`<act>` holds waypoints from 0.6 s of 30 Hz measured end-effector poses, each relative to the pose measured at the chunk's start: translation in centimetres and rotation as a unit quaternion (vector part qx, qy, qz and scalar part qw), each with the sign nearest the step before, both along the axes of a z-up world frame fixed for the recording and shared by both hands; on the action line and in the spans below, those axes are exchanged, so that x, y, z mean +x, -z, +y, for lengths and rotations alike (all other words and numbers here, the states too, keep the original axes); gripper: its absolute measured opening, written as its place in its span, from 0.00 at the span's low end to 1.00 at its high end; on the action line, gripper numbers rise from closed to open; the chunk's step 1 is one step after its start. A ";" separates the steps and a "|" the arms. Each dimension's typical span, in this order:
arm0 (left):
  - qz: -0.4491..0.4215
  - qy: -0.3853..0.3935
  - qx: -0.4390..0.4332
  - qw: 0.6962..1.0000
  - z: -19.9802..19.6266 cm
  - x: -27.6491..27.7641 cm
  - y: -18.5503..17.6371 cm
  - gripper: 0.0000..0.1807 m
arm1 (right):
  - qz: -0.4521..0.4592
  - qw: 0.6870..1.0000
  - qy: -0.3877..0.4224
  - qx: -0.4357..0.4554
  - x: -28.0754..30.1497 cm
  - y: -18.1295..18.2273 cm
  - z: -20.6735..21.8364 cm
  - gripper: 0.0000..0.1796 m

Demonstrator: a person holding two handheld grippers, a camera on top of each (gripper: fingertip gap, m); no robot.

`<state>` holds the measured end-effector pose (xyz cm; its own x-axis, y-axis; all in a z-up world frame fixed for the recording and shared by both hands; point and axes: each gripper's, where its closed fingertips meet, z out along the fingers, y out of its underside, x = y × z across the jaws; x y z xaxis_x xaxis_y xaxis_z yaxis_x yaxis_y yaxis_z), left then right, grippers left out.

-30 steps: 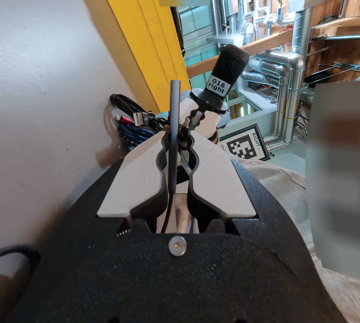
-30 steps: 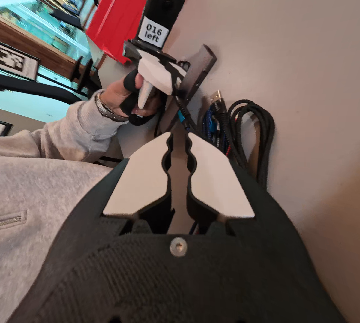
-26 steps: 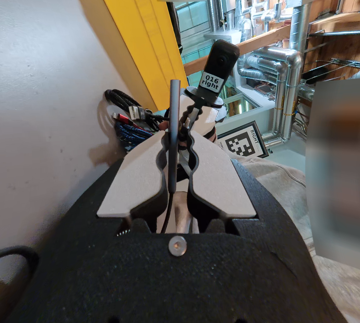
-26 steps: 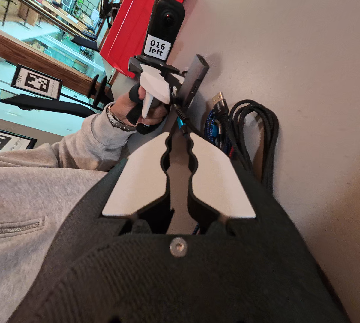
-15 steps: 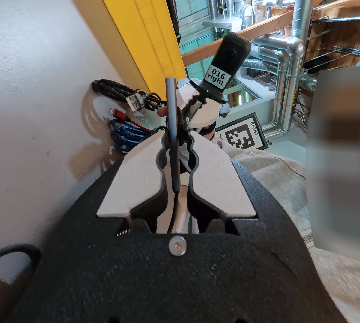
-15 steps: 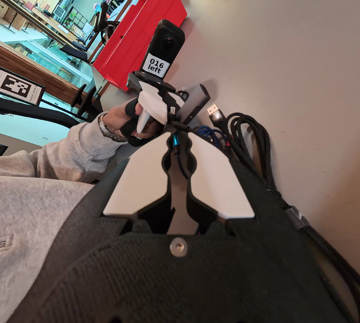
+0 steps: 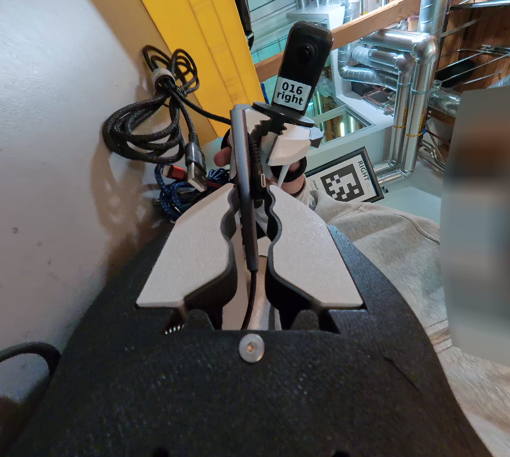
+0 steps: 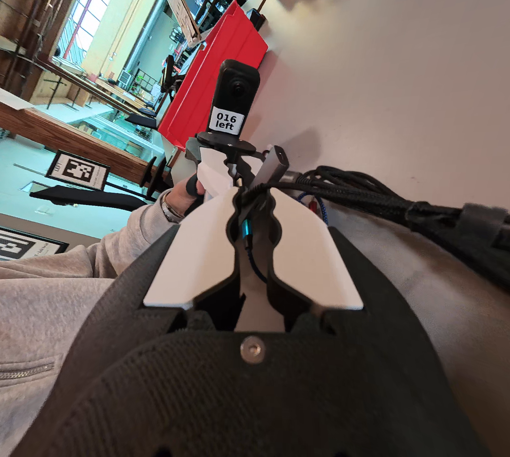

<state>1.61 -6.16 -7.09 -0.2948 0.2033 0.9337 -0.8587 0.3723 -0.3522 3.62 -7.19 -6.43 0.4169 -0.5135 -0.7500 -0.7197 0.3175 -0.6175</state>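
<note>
Left wrist view. Left gripper [image 7: 250, 191] is pinching a slim grey hub [image 7: 242, 157] edge-on between its pads, fingers drawn in around it. Hub's long axis is running forward along the fingers and sticking out well past the tips, with its thin lead trailing back into the gripper body. Right gripper [image 7: 258, 159] is facing this one from just beyond and sitting close against the hub's right flank. A silver-tipped plug [image 7: 263, 179] is poking out of its fingers and lying just beside the hub, roughly parallel to it; contact with the hub cannot be told. A black cable bundle [image 7: 143, 129] is lying on the white desk [image 7: 55, 113] beside a yellow bin [image 7: 193, 30], with a red plug [image 7: 176, 171] and a blue braided cable [image 7: 169, 195] below it.

Right wrist view. Right gripper's fingers are closed narrowly on the plug, teal collar showing between them and its blue cord running back toward the body. The plug's tip is pointing forward at the hub, which is slanting up and to the right just past the fingertips, open end uppermost. A black braided strand is draping across the fingertips. The person's left hand [image 8: 182, 195] is gripping the other handle, and a red bin [image 8: 215, 71] is standing behind on the desk.
</note>
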 end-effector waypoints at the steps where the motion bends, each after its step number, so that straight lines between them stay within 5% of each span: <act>1: -0.007 -0.002 0.005 1.000 0.0 0.0 0.1 0.10 | 0.007 1.000 0.003 0.007 0.0 0.1 -0.1 0.09; 18: -0.014 -0.016 -0.008 1.000 0.0 0.3 -0.1 0.10 | 0.015 0.999 -0.005 0.032 -0.2 -0.2 -0.8 0.04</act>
<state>1.96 -6.14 -7.01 -0.3275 0.2083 0.9216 -0.8597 0.3389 -0.3822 3.38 -7.96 -6.24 0.3982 -0.4606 -0.7933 -0.7413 0.3478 -0.5741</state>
